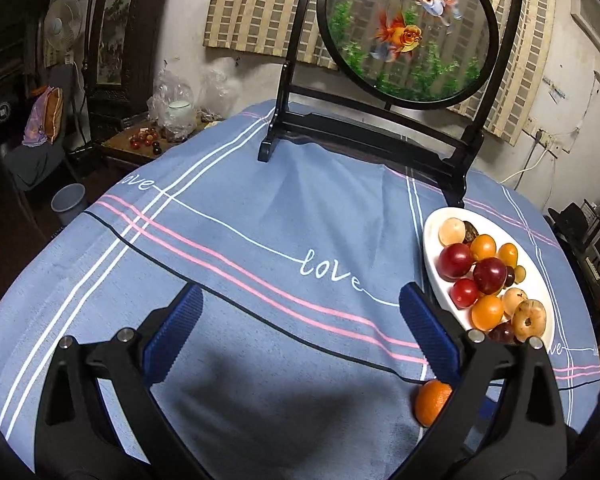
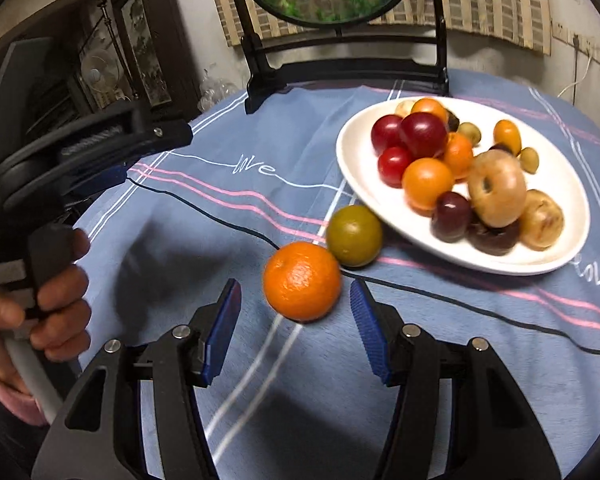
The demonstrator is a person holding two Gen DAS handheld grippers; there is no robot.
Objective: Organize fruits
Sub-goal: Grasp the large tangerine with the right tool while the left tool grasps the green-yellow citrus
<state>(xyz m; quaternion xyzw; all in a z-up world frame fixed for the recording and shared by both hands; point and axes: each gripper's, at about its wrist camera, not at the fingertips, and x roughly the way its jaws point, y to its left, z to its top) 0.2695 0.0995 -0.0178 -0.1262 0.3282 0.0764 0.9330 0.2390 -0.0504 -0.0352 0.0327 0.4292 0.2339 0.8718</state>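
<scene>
A white oval plate [image 2: 356,168] holds several fruits: red, orange, yellow, dark and pale ones. An orange tangerine [image 2: 302,280] lies on the blue cloth just ahead of my right gripper [image 2: 296,300], which is open and empty. A green-brown fruit [image 2: 354,235] lies next to the tangerine, against the plate's rim. My left gripper [image 1: 300,312] is open and empty over bare cloth. In the left wrist view the plate [image 1: 436,276] is at the right and the tangerine [image 1: 432,402] shows partly behind the right finger.
A black stand with a round goldfish picture [image 1: 404,32] stands at the table's far side. The left gripper's handle and hand [image 2: 52,280] are at the left of the right wrist view. A side table with small fruits [image 1: 148,140] and a bin [image 1: 70,200] are beyond the left edge.
</scene>
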